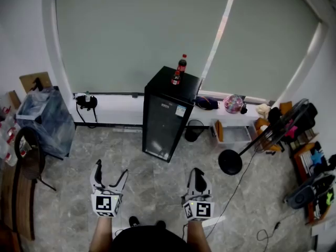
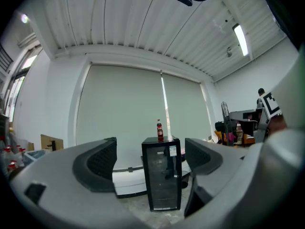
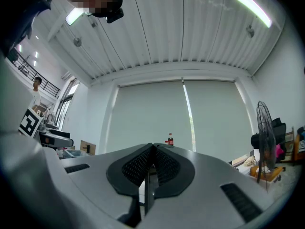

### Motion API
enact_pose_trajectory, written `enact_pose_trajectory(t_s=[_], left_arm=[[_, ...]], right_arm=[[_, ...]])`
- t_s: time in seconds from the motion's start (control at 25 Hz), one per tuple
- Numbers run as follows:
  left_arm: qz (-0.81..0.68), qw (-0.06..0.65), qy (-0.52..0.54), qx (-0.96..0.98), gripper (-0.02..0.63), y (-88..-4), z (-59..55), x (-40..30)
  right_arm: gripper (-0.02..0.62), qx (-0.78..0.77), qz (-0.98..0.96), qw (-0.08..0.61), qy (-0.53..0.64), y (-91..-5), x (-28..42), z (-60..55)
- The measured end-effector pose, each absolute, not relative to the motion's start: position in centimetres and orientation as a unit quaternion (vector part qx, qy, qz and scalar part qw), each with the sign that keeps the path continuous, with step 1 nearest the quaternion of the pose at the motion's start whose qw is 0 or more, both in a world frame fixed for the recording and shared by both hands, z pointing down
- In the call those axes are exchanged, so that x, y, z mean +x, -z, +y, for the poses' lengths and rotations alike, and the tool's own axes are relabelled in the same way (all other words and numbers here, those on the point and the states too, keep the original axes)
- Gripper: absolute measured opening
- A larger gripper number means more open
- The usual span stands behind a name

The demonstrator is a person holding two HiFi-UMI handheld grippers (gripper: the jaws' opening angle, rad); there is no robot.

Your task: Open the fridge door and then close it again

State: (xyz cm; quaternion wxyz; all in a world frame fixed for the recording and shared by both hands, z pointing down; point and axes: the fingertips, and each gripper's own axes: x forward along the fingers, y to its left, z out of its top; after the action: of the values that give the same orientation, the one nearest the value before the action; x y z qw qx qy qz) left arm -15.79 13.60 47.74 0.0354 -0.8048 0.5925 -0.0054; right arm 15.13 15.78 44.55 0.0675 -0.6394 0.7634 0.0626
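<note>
Head view shows my two grippers held low over the grey marbled floor point(image 1: 136, 159), one in each hand, each carrying one marker cube. My left gripper point(image 1: 111, 170) is released, its two jaws spread wide with nothing touching the pads. My right gripper point(image 1: 197, 173) is clenched, its two jaws pressed together and empty.

One fridge point(image 1: 167, 114), a narrow black cabinet with a dark glass door, stands ahead of me on the floor, well apart from both grippers, against the low white ledge point(image 1: 115, 101) under the window. Its door lies flat against the cabinet, shut. One red-capped bottle point(image 1: 179, 70) of dark drink stands upright on the fridge's top. Two pale roller blinds point(image 1: 136, 35) hang behind it, side by side.

Left gripper view frames that single fridge in the gap between my open jaws, far off, with the bottle on top. Right gripper view shows only the bottle's top above the closed jaws.
</note>
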Motion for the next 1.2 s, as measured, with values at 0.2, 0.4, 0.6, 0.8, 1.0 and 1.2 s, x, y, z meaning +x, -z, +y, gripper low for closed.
enact_pose_trajectory(t_s=[0.2,0.4,0.6,0.8,1.0,1.2], left_arm=[[0.587,0.035,0.007,-0.809,0.434,-48.0,13.4,-16.9],[0.579,0.033,0.01,-0.815,0.434,-47.7,12.9,-18.3],[0.567,0.036,0.003,-0.823,0.434,-47.7,12.6,-19.7],[0.566,0.032,-0.002,-0.824,0.434,-48.0,12.8,-21.0],[0.562,0.026,0.003,-0.827,0.434,-48.4,13.1,-21.7],[0.559,0.027,0.004,-0.829,0.434,-48.9,13.0,-22.3]], right_arm=[[0.005,-0.643,0.76,0.069,-0.064,-44.3,14.0,16.0],[0.005,-0.65,0.754,0.068,-0.064,-44.0,12.4,16.1],[0.005,-0.653,0.752,0.064,-0.07,-43.9,10.2,16.3],[0.005,-0.653,0.752,0.059,-0.072,-43.9,8.5,16.7],[0.005,-0.653,0.752,0.056,-0.071,-44.1,7.5,16.8],[0.005,-0.656,0.75,0.053,-0.067,-44.6,7.0,16.6]])
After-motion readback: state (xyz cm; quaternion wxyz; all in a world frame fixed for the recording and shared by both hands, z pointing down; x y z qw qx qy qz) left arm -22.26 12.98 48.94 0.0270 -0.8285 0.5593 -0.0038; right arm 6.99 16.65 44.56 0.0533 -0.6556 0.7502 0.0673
